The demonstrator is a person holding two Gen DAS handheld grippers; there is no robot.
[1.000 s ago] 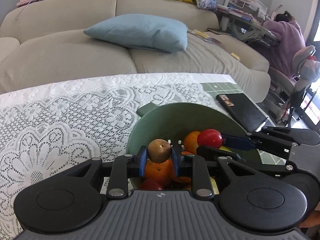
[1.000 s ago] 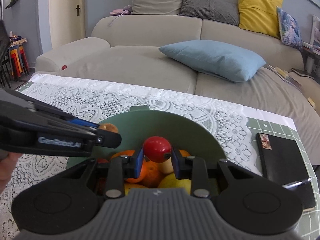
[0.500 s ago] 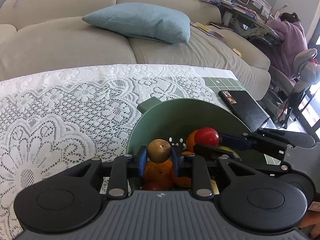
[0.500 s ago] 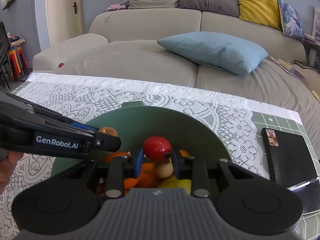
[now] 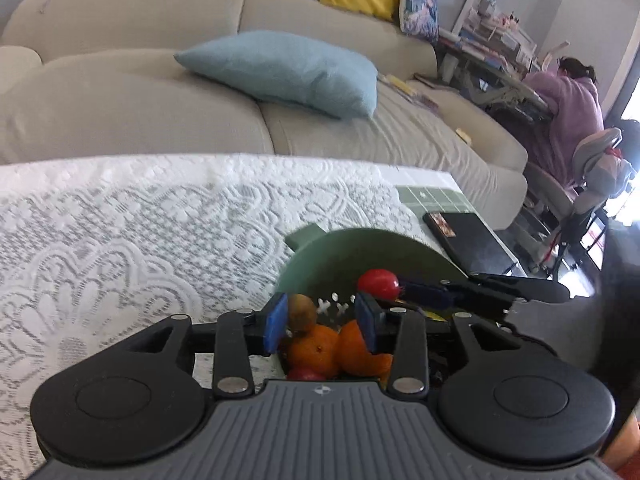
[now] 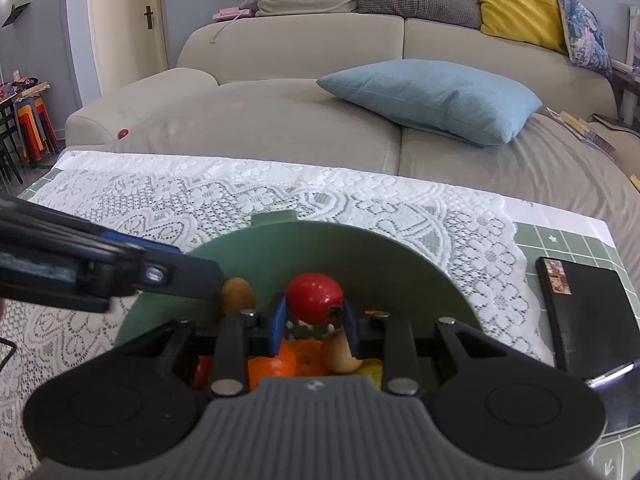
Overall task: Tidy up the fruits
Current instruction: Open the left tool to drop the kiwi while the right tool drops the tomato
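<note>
Left wrist view: left gripper (image 5: 322, 322) has just been opening, jaws now spread, and the kiwi (image 5: 301, 313) sits between them, leaning on the left pad, clear of the right one, so it is no longer pinched. Kiwi rests on the oranges (image 5: 316, 350) inside the green bowl (image 5: 320, 264), its long axis roughly upright. Right gripper (image 5: 404, 290) comes in from the right over the bowl with the red fruit (image 5: 378, 283) at its tip. Bowl stands on the lace cloth (image 5: 120, 240); black book (image 5: 468, 240) just beyond it. Right wrist view: right gripper (image 6: 312, 320) is pressed onto the red fruit (image 6: 315, 298), pads on both sides, fruit held above the pile in the bowl (image 6: 400, 256). Long axis of the red fruit runs across the jaws, slightly tilted. Below it lie an orange (image 6: 276, 364), a tan fruit (image 6: 340, 354) and something yellow (image 6: 370, 372). Left gripper (image 6: 200, 278) reaches in from the left, kiwi (image 6: 238, 295) at its tip. Judgement: red fruit is directly over the bowl, so the drop point lies straight below the right jaws; the right hand is the one to release next.
</note>
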